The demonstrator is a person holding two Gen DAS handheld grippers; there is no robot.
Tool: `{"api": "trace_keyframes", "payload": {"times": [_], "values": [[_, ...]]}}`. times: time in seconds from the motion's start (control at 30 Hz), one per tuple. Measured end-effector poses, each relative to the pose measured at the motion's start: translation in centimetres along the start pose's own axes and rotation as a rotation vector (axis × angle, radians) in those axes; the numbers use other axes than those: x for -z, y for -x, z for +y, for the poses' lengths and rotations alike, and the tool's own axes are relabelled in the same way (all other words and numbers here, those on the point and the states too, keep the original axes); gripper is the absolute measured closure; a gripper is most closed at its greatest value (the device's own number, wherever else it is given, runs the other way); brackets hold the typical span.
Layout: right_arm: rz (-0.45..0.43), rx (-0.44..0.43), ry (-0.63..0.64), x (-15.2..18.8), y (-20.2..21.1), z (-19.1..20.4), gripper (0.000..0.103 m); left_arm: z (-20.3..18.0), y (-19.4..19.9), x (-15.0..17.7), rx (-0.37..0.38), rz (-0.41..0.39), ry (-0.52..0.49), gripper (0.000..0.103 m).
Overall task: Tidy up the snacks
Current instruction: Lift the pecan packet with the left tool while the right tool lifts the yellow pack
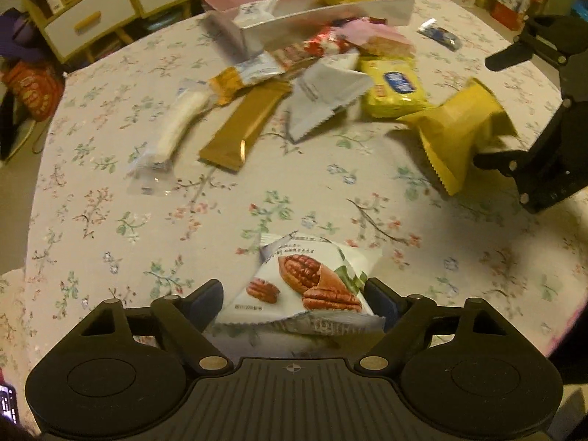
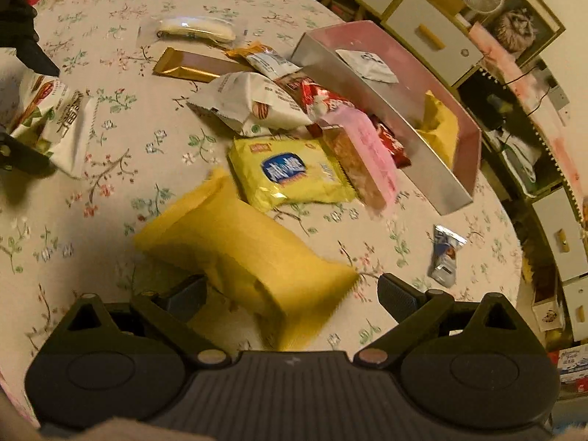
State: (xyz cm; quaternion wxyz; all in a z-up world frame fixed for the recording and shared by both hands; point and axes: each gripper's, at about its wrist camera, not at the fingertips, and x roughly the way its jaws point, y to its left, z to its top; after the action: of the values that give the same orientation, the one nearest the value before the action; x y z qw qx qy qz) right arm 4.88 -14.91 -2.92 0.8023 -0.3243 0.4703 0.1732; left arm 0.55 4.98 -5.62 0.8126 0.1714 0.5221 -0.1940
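My left gripper is shut on a white pecan snack packet, held just above the floral tablecloth; it also shows in the right wrist view. My right gripper is open around a yellow pouch; its right finger stands clear of the pouch, which also shows in the left wrist view. A pink box at the table's far side holds a white packet and a yellow packet. Loose snacks lie in front of it: a yellow cracker pack, a gold bar and a white stick.
A small blue-white packet lies alone to the right near the table's edge. A pink-wrapped cake, red wrappers and a white packet are piled by the box. White drawers and clutter stand beyond the table.
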Motion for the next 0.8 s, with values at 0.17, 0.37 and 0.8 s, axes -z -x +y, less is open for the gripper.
{"api": "trace_keyframes", "payload": {"times": [0.17, 0.37, 0.8], "values": [[0.0, -0.053, -0.043, -0.9, -0.5, -0.1, 0.011, 1.1, -1.2, -0.7, -0.01, -0.033, 0.053, 0.024], [0.007, -0.11, -0.135, -1.1, -1.2, -0.8, 0.012, 2.6, -1.4, -1.5, 0.038, -0.04, 0.115, 0.024], [0.058, -0.311, -0.318, -0.4, -1.2, -2.4, 0.044, 3.2, 0.0, -1.4, 0.04, -0.066, 0.162, 0.044]]}}
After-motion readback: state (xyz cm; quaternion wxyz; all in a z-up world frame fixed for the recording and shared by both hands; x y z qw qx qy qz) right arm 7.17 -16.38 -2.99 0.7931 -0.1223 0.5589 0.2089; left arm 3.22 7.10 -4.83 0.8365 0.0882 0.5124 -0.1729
